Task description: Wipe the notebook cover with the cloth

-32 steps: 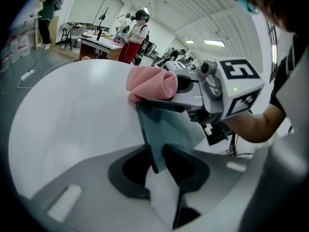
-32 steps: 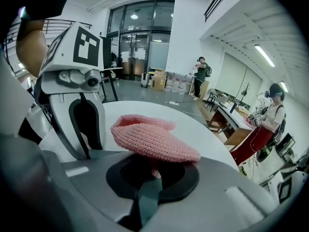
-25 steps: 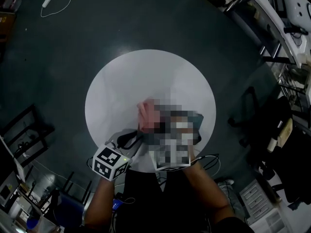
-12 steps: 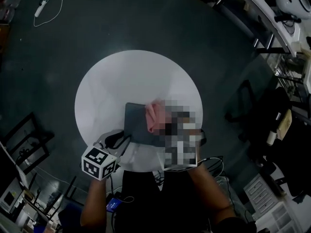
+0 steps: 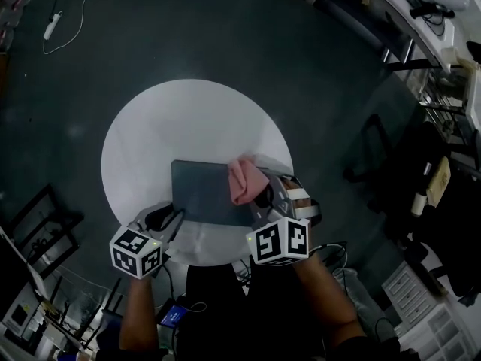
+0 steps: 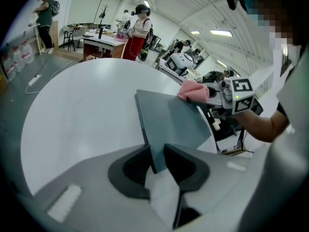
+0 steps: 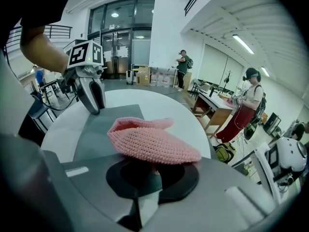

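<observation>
A grey notebook lies flat on the round white table. My left gripper is shut on the notebook's near left corner; in the left gripper view the cover's edge sits between the two dark jaws. A pink knitted cloth rests on the notebook's right edge. My right gripper is shut on that cloth, which bulges out over its jaws. From the right gripper view the notebook stretches away toward the left gripper.
The table's near edge is just under both grippers. Dark floor surrounds the table, with a black rack at the left and chairs and desks at the right. People stand far off in the room.
The cloth has slid to the right across the cover, from near its left part to its right edge, with the right gripper. The left gripper keeps its hold on the corner.
</observation>
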{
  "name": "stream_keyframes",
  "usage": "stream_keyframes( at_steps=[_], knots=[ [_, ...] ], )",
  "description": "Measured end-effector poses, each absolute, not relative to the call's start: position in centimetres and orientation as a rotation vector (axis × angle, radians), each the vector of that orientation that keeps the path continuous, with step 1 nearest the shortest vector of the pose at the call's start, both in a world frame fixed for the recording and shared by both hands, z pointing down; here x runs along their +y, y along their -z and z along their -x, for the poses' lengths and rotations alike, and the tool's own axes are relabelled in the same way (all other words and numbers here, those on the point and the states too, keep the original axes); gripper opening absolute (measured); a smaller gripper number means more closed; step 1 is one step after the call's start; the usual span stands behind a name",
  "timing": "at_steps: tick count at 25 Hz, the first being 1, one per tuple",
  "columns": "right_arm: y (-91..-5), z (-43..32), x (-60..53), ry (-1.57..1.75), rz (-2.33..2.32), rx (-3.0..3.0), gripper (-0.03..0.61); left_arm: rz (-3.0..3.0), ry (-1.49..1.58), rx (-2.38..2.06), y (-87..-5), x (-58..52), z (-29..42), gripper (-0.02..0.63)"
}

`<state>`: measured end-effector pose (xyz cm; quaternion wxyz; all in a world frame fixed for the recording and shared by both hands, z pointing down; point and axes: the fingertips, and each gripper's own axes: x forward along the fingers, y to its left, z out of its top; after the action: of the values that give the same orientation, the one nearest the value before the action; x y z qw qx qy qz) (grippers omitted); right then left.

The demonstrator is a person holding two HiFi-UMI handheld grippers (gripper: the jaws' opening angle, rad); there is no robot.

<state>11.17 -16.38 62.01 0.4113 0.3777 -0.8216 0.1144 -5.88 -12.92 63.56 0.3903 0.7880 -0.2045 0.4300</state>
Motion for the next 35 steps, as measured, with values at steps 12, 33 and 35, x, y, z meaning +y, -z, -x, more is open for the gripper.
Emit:
stream_keyframes(
  at_steps=[12, 33, 35],
  knots=[
    [-62.4, -16.4, -13.9, -0.297, -0.978, -1.986, 0.031, -1.994, -1.104, -0.543, -63.5, -12.5, 5.5, 0.092],
    [-57.2, 0.6, -19.3, -0.181, -0.833, -2.221, 0.029, -2.021, -1.06, -0.549, -63.7, -13.0, 6.5, 0.092],
    [-58.0, 2.3, -19.4, -0.195, -0.803, -2.232, 0.029, -2.025, -1.06, -0.555, -63.7, -13.1, 6.5, 0.092]
  ],
)
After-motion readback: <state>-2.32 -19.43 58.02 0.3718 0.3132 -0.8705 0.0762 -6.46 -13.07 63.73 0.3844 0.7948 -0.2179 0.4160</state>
